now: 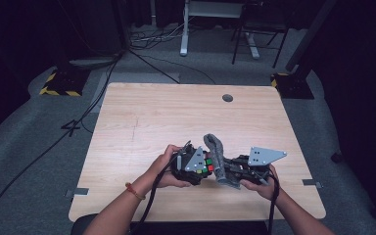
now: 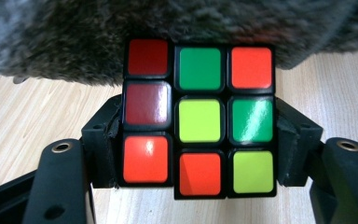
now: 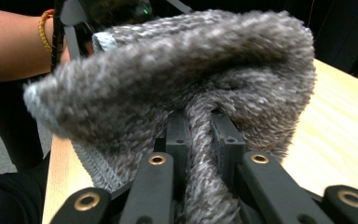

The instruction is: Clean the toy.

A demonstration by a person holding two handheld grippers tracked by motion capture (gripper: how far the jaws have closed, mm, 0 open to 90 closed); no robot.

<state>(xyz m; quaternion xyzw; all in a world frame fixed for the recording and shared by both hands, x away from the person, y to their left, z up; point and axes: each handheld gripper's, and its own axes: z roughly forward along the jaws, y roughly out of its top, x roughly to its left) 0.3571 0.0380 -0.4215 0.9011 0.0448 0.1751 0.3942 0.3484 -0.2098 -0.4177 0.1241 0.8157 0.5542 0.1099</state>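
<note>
Low in the frame, the left gripper [image 2: 199, 154] clamps the puzzle cube [image 2: 199, 117]; the right gripper [image 3: 200, 140] pinches the grey cloth [image 3: 177, 70] against its top, so wiping looks underway, not finished.

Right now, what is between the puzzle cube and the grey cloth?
Nothing that can be seen: in the left gripper view the grey cloth lies right against the far edge of the puzzle cube, with no gap visible.
</note>
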